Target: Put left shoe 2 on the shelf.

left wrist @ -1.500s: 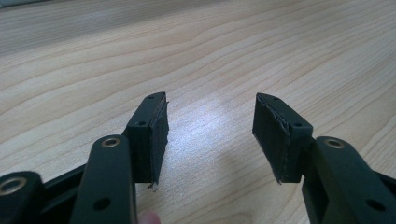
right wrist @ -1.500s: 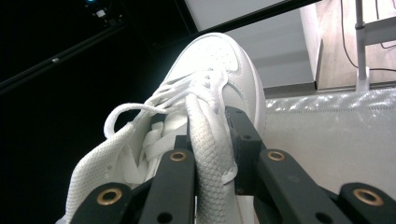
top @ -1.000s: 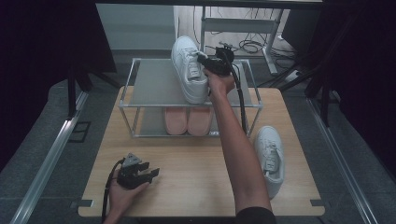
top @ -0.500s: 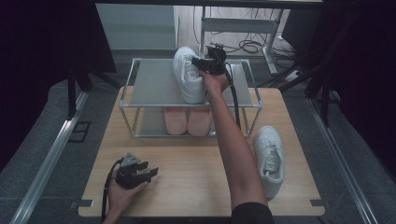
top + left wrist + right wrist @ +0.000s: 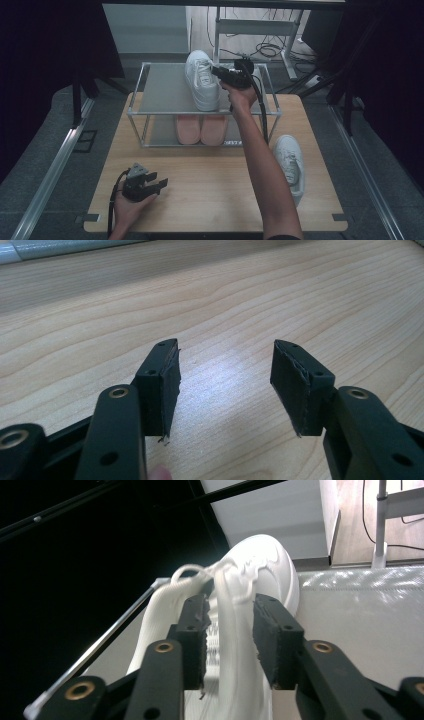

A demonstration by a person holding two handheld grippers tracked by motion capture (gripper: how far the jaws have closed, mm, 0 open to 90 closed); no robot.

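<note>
A white sneaker (image 5: 201, 82) lies on the top shelf of a metal rack (image 5: 162, 92), toe toward me. My right gripper (image 5: 217, 72) sits at its right side, near the collar. In the right gripper view, the gripper (image 5: 231, 605) has the sneaker's (image 5: 260, 565) side wall between its jaws. The jaws have just been opening, then closed in slightly, and the pads look to be off the wall. A second white sneaker (image 5: 290, 165) lies on the table at the right. My left gripper (image 5: 161, 184) rests open on the wood, its jaws (image 5: 226, 352) empty.
A pair of pink shoes (image 5: 201, 129) stands on the rack's lower shelf. The wooden table (image 5: 215, 190) has bare room between the left gripper and my right forearm. The right gripper's cable hangs down over the front of the rack.
The right gripper's jaws have spread apart at the sneaker's collar, and the hand has shifted a little over the top shelf. The left gripper has not moved.
</note>
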